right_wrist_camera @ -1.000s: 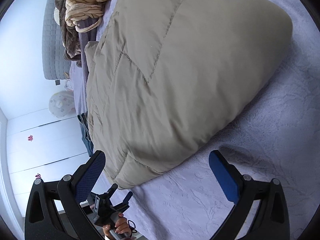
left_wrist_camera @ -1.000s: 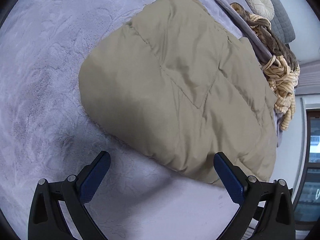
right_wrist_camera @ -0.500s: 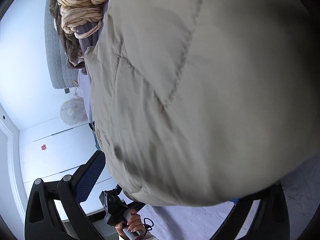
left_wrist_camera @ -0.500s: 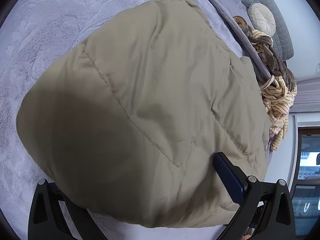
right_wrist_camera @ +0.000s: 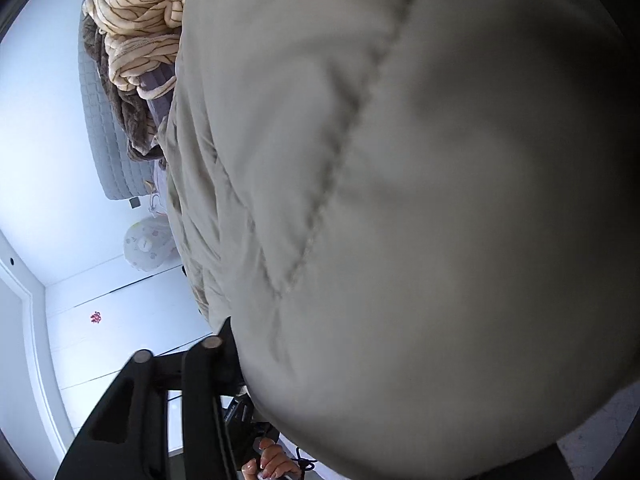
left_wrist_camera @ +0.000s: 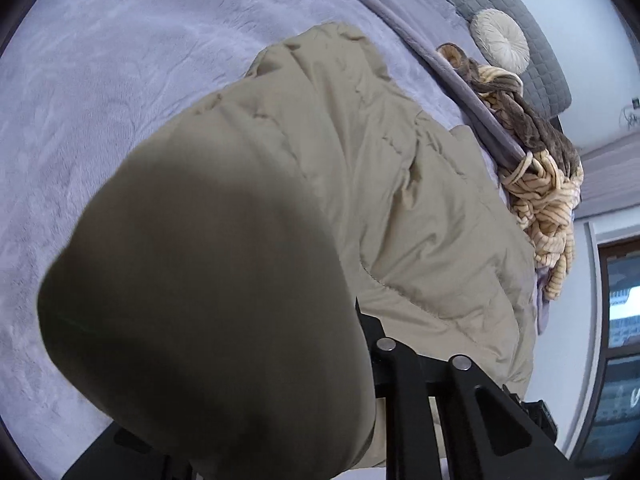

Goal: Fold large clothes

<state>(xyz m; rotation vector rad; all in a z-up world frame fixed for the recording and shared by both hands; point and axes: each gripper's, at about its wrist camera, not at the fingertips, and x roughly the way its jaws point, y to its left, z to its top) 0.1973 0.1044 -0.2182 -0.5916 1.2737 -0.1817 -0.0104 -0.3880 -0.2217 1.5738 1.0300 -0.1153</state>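
Observation:
A puffy beige quilted jacket (left_wrist_camera: 400, 200) lies bundled on a lavender plush bedspread (left_wrist_camera: 120, 100). In the left wrist view its near end bulges up between my fingers and hides the left one. My left gripper (left_wrist_camera: 320, 340) is closing, its right finger (left_wrist_camera: 366, 326) pressed into the padding. In the right wrist view the same jacket (right_wrist_camera: 400, 200) fills nearly the whole picture. My right gripper (right_wrist_camera: 320, 340) is closing on it too; only its left finger (right_wrist_camera: 226, 336) shows, against the fabric's edge.
A pile of cream striped and brown fuzzy clothes (left_wrist_camera: 548, 200) lies beyond the jacket by a grey quilted headboard (left_wrist_camera: 520, 12) with a round cushion (left_wrist_camera: 500, 40). A window (left_wrist_camera: 624, 320) is at the right. A person's hand (right_wrist_camera: 272, 460) and white wardrobe doors (right_wrist_camera: 120, 340) show beside the bed.
Both grippers moved in over the jacket's near end, which now bulges between the fingers. The visible finger of each has swung inward from wide open onto the fabric.

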